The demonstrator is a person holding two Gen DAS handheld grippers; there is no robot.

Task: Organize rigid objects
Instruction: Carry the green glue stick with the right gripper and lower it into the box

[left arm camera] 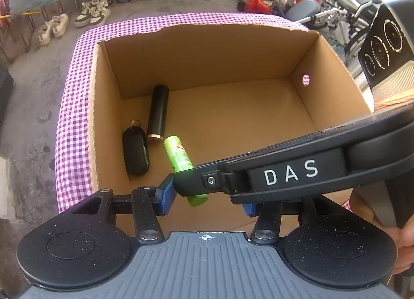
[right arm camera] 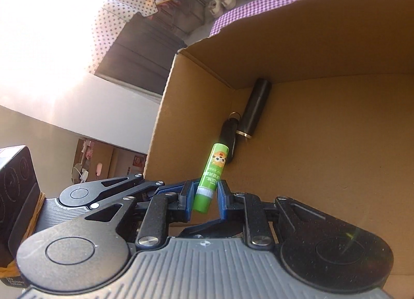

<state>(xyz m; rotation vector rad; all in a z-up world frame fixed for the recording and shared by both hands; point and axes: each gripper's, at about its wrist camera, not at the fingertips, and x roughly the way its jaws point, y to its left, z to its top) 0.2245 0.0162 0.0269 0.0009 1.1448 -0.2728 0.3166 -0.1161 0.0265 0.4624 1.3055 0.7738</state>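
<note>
A green glue stick (right arm camera: 212, 177) is held between the blue pads of my right gripper (right arm camera: 205, 196), over the open cardboard box (right arm camera: 336, 40). It also shows in the left wrist view (left arm camera: 181, 163), partly behind the right gripper's body (left arm camera: 297, 172). On the box floor at the left lie a black tube with a gold ring (left arm camera: 158, 114) and a black key fob (left arm camera: 135, 151); both also show in the right wrist view, the tube (right arm camera: 254, 109) and the fob (right arm camera: 229, 141). My left gripper (left arm camera: 207, 199) is open and empty at the box's near edge, below the right one.
The box sits on a purple checked cloth (left arm camera: 69, 128). A black speaker (left arm camera: 388, 48) stands to its right. Shoes (left arm camera: 93, 13) lie on the concrete floor behind, and bicycles (left arm camera: 336, 1) stand at the far right.
</note>
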